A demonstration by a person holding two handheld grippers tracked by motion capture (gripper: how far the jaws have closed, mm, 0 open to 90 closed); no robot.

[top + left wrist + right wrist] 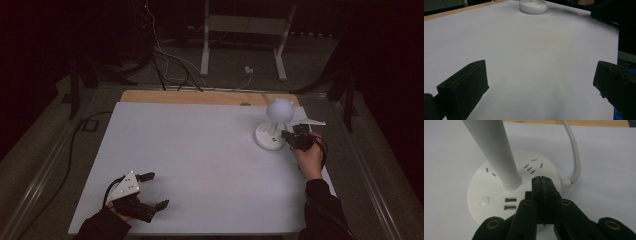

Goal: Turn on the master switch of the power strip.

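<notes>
A white desk lamp stands at the far right of the white table [200, 150]. It has a round head [280, 110], and its flat round base [267, 139] carries sockets, two USB ports [510, 203] and a round button [485, 201]. My right gripper [287, 135] is shut with nothing between its jaws. Its tips [541, 181] sit over the base [486, 190], just right of the lamp's stem [496, 152]; I cannot tell whether they touch it. At the near left, my left gripper [156, 190] rests low over the table, open and empty [541, 85]. The lamp base [533, 6] lies far ahead of it.
A white cord [575, 152] runs from the base toward the table's far wooden edge [200, 96]. Beyond the table, on the floor, are a white stand's legs [205, 50] and loose cables [170, 65]. A person's sleeve [322, 210] lies along the right edge.
</notes>
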